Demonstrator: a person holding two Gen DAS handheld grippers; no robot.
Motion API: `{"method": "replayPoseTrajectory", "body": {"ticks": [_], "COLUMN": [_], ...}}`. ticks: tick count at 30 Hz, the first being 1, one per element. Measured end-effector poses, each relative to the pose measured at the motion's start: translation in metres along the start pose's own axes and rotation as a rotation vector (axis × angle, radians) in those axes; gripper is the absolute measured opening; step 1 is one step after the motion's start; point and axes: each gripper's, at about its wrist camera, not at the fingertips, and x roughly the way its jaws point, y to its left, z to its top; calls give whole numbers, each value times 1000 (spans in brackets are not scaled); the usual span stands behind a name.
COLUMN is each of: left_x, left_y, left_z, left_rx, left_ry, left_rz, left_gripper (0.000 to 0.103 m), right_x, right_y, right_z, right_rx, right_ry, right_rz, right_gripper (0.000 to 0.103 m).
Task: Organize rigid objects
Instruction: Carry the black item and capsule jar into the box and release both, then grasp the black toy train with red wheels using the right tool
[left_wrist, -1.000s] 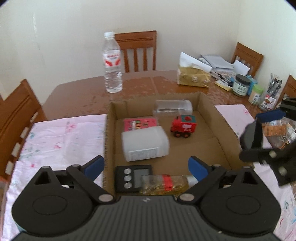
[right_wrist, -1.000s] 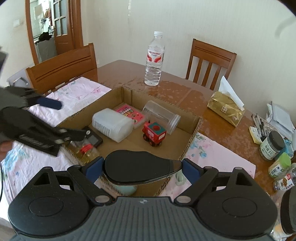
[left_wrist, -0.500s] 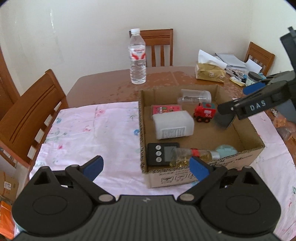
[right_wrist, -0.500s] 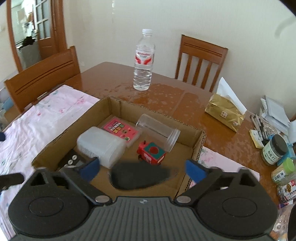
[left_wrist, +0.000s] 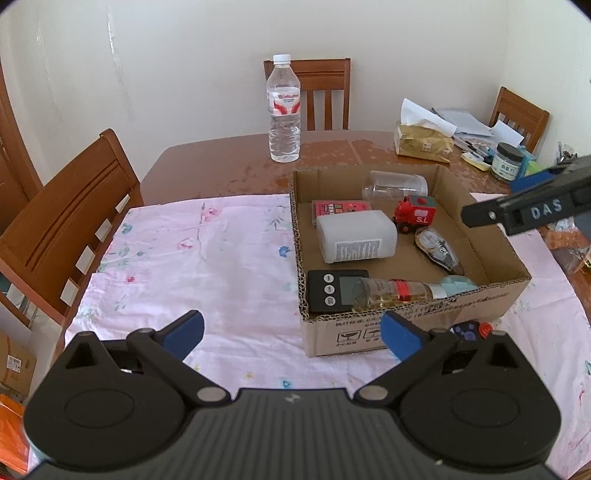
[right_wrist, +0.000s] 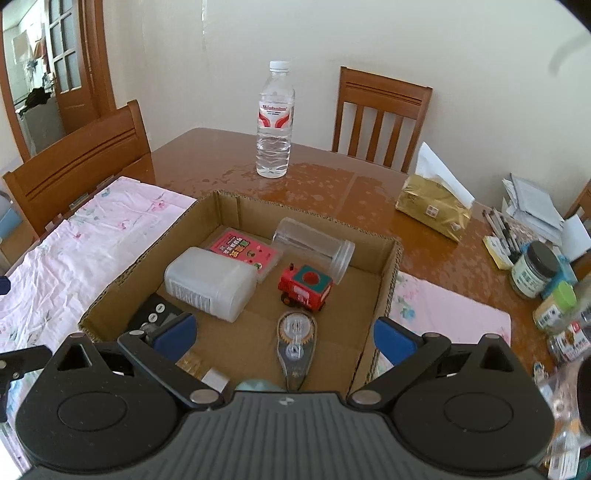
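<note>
We see a big brown table (left_wrist: 221, 162) with a pink cloth (left_wrist: 184, 258) on its near part. On the cloth sits an open box (right_wrist: 388, 280) made of cardboard. A water bottle (right_wrist: 275, 122) stands on the bare wood past the far side of the box.

Inside the box, a white tub (right_wrist: 210, 282) lies on its side at the left. A clear jar (right_wrist: 314, 247) lies by the far wall, and a pink card box (right_wrist: 243, 253) lies flat between them. A red toy train (right_wrist: 304, 288) sits in the middle, just near the jar. A black timer (left_wrist: 334, 290) lies in the near left corner, and a small bottle (left_wrist: 395, 291) lies next to it along the near wall. A clear tape roller (right_wrist: 295, 341) lies flat, near the train.

Our left gripper (left_wrist: 291, 334) is over the cloth, left of the box. Its jaws have just been opening, stand wide, and hold nothing. Our right gripper (right_wrist: 282, 334) is over the near side of the box, above the tape roller. Its jaws have just opened wide too, and they hold nothing.
</note>
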Motion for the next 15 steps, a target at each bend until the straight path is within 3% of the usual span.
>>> {"method": "replayPoseTrajectory", "body": {"ticks": [8,15], "left_x": [-5,-8], "left_y": [2,8], "left_z": [-7,-12], "left_rx": [6,9], "left_ry": [-8,-11], "left_rz": [-10,-19], "left_gripper": [102,102], "right_x": [-25,-8], "right_y": [6,16], "right_z": [-32,-67], "right_rx": [38,107], "right_ry": [16,129], "right_rz": [-30,-29], "right_gripper": [103,103]}}
